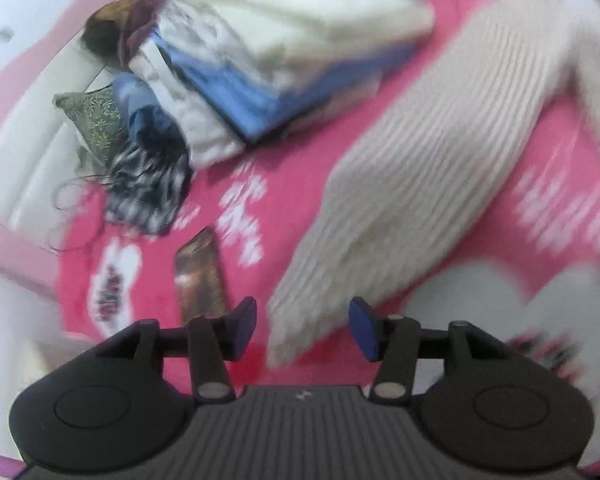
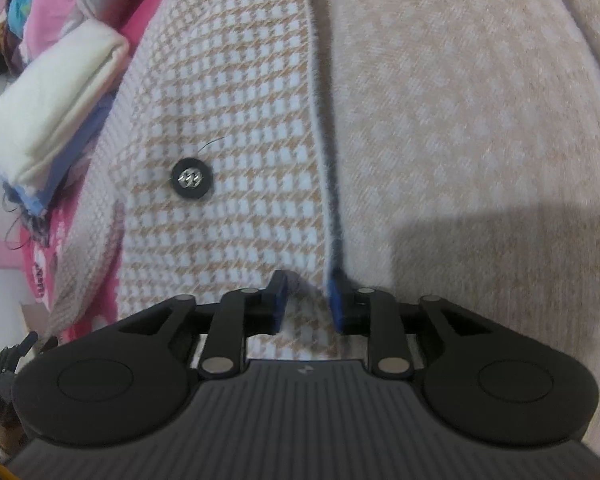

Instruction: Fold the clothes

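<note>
A cream ribbed knit sleeve [image 1: 440, 168] lies slantwise on the pink bedsheet [image 1: 292, 160], its cuff end near my left gripper [image 1: 303, 320]. That gripper hovers open above the cuff, with nothing pressed between its blue pads. In the right wrist view a beige-and-white houndstooth cardigan [image 2: 228, 100] with a black button [image 2: 192, 179] fills the frame. My right gripper [image 2: 307, 304] sits low over its white-trimmed front edge. The jaws stand narrowly apart, with the cloth's edge lying between them and against the right pad [image 2: 335, 306].
A stack of folded clothes [image 1: 284, 52], cream on blue, sits at the back of the bed and shows again as the stack [image 2: 60, 112]. A dark patterned garment [image 1: 148, 188], a green cushion [image 1: 96, 120] and a flat brown-pictured card or phone [image 1: 200, 276] lie to the left.
</note>
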